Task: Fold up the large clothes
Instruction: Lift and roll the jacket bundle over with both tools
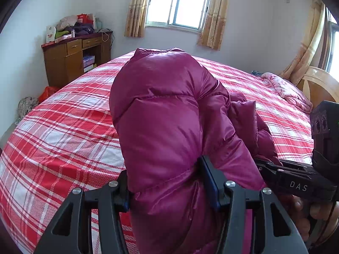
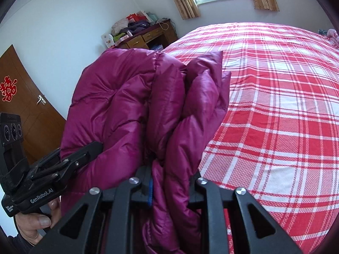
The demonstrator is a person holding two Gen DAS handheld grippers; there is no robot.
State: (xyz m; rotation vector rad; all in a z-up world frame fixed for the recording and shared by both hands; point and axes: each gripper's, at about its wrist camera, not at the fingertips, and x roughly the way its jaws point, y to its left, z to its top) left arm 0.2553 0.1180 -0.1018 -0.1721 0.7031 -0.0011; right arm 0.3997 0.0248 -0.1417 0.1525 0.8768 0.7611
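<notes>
Currently both claws clamped on magenta puffer jacket (image 1: 165,114): left gripper (image 1: 167,182) grips thick fold, right gripper (image 2: 169,182) pinches narrower bunch, above red plaid bed (image 2: 275,105).

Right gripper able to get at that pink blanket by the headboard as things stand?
Probably not: the right gripper is shut on the magenta puffer jacket, and the pink blanket lies across the plaid bed, far off.

Jacket (image 1: 169,114): bunched over the bed (image 1: 63,137), between my left tongs (image 1: 167,192) and right tongs (image 2: 169,188), both clamped on it side by side. Blanket (image 1: 286,91): on the bed's far right. Cabinet (image 1: 72,61): beyond the bed's far left corner, clutter heaped on top. Window (image 1: 180,4): behind the bed.
</notes>
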